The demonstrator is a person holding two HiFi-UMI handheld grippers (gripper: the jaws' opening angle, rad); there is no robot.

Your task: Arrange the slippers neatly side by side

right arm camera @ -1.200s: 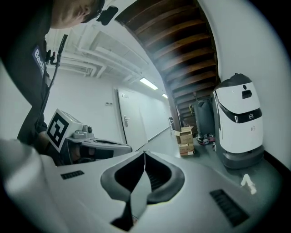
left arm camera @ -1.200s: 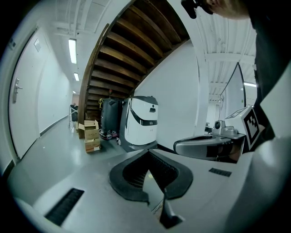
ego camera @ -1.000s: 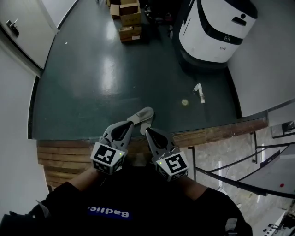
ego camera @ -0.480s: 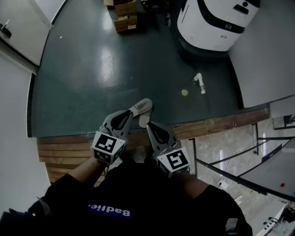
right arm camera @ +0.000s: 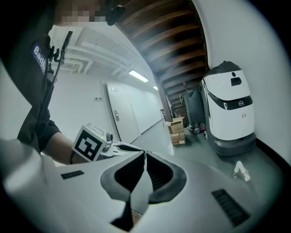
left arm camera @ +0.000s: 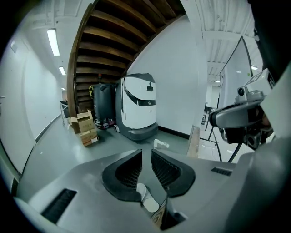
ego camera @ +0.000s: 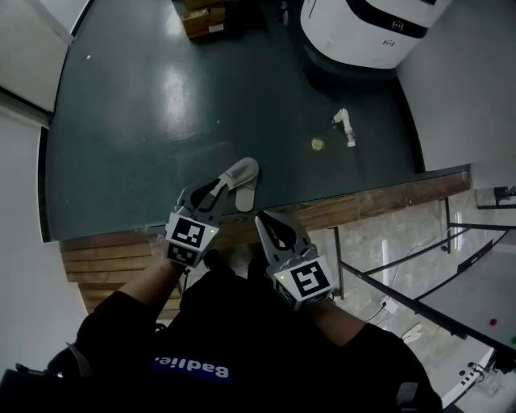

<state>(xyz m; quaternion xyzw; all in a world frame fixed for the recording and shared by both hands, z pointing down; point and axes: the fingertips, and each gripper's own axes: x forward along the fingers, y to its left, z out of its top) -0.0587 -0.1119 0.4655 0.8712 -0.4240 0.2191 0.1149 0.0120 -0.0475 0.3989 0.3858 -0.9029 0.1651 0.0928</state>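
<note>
A dark, glossy floor (ego camera: 145, 121) was seen, bounded on the near side by a wooden step (ego camera: 113, 262), in a white-walled room beneath a timber stair (left arm camera: 113, 27). A large white robot (ego camera: 367, 28) and cardboard boxes (ego camera: 201, 18) were set at the far side. A small white object (ego camera: 345, 127) and a yellowish scrap (ego camera: 318, 144) were scattered nearer. One pale slipper (ego camera: 240, 181) was laid by the step's edge, just ahead of the left gripper (left arm camera: 146, 152), whose jaws were parted by a narrow slit, nothing pinched. The right gripper (right arm camera: 144, 154) was pressed together, empty, over the step.
</note>
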